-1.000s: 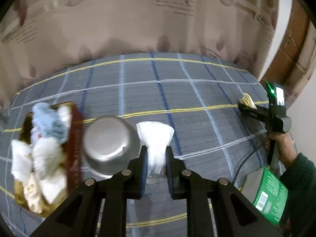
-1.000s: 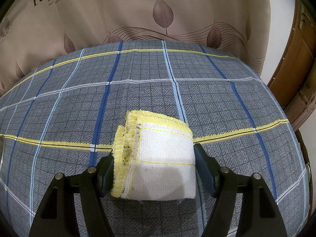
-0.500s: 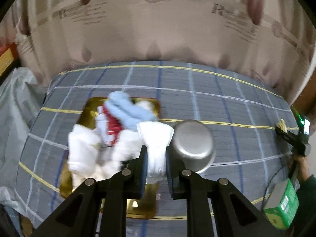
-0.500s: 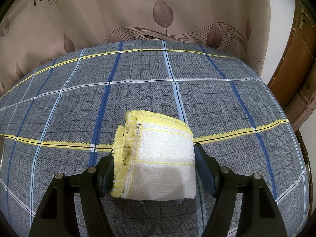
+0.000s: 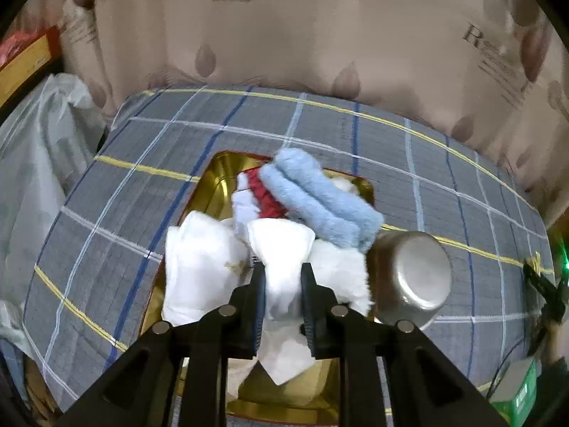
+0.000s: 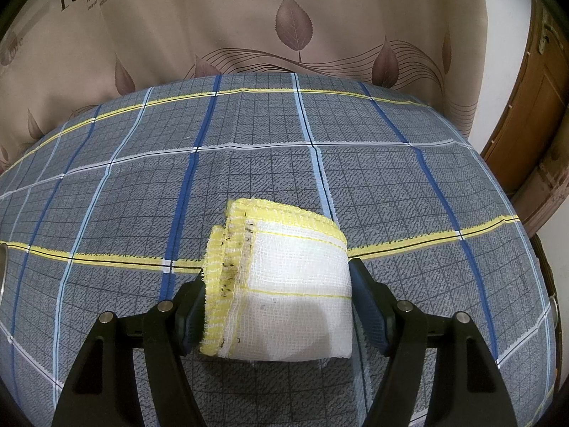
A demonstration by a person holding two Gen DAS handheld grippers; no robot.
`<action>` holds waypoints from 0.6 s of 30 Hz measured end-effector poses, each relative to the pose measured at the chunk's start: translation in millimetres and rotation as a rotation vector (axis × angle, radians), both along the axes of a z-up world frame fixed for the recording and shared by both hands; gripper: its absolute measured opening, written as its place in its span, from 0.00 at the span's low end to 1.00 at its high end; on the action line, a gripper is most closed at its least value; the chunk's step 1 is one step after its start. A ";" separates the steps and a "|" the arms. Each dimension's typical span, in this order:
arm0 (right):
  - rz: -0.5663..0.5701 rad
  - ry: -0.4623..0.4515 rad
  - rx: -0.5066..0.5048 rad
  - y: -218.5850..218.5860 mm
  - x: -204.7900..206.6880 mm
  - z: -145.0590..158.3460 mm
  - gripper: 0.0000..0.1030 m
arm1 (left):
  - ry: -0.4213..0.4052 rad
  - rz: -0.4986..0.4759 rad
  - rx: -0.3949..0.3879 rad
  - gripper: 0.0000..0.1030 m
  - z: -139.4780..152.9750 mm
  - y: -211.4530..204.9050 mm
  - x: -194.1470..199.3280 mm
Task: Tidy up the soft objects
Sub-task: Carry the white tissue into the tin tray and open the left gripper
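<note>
1. The left gripper [image 5: 282, 293] is closed on a white cloth [image 5: 281, 259]; both pads press its sides, and the cloth bulges above the fingertips.
2. The held white cloth sits over a gold tray [image 5: 217, 181] that lies on the checked bedcover [image 5: 149, 149].
3. The tray contains a folded white towel [image 5: 199, 267] at left, a light blue fluffy cloth [image 5: 320, 203] lying diagonally at the far side, and a red item [image 5: 265, 195] partly beneath the blue cloth.
4. A steel bowl [image 5: 412, 277] lies upside down just beside the tray's right edge.
5. The right gripper [image 6: 277, 306] is opened wide around a folded white mesh cloth with yellow edging [image 6: 284, 284]; both pads touch its sides.
6. This mesh cloth rests on the bedcover, well apart from the tray.
7. A leaf-print curtain [image 6: 284, 17] hangs behind the bed.
</note>
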State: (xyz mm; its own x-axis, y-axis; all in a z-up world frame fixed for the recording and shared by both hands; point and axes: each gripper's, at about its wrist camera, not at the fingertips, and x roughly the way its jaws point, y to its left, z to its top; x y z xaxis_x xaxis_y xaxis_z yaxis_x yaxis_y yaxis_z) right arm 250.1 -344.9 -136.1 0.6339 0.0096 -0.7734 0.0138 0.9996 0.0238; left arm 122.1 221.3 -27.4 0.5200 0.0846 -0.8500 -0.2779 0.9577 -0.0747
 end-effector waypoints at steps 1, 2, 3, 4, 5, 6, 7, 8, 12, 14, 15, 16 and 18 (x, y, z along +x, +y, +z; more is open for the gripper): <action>0.000 0.000 0.000 0.0 0.0 0.0 0.66 | 0.007 0.009 0.000 0.23 -1.2 2.1 0.4; 0.000 0.000 -0.001 -0.2 0.0 -0.1 0.66 | 0.013 0.021 -0.001 0.25 -2.4 5.3 1.3; 0.000 0.000 0.000 -0.2 0.0 -0.2 0.66 | 0.017 0.030 -0.005 0.30 -3.3 8.6 1.2; 0.000 0.000 -0.001 -0.9 0.2 -0.6 0.66 | 0.021 0.029 -0.007 0.32 -3.3 10.2 1.3; 0.000 0.000 -0.001 -0.9 0.1 -0.6 0.66 | 0.026 0.026 -0.009 0.33 -2.8 11.7 1.8; 0.000 0.000 -0.002 -0.8 0.2 -0.5 0.66 | 0.026 0.021 -0.012 0.35 -2.0 12.1 1.2; 0.000 0.000 -0.003 -1.4 0.6 -1.0 0.66 | 0.025 0.012 -0.015 0.40 -0.5 12.2 0.3; 0.001 0.000 -0.001 -2.2 0.4 -1.2 0.66 | 0.023 0.006 -0.014 0.43 1.5 11.9 -0.9; 0.001 0.001 -0.001 -3.3 0.6 -1.3 0.66 | 0.019 -0.032 -0.019 0.46 8.5 7.9 -3.7; 0.001 0.001 -0.001 -2.1 0.5 -0.8 0.66 | 0.027 -0.037 -0.010 0.46 11.2 5.9 -5.0; 0.001 0.001 -0.003 -2.1 0.6 -0.8 0.66 | 0.026 -0.039 -0.002 0.46 13.3 5.2 -6.6; 0.000 0.001 -0.002 -2.2 0.4 -0.7 0.66 | 0.021 -0.042 0.008 0.46 16.4 4.7 -8.9; 0.000 0.004 0.000 -3.0 0.5 -0.5 0.66 | 0.007 -0.042 0.021 0.46 22.4 3.8 -14.6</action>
State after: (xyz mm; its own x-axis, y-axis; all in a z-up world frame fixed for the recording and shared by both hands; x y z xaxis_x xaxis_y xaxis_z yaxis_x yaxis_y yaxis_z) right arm 250.6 -347.9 -136.6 0.6307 0.0097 -0.7759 0.0135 0.9996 0.0234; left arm 107.5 225.1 -5.1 0.5173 0.0809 -0.8520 -0.2376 0.9700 -0.0521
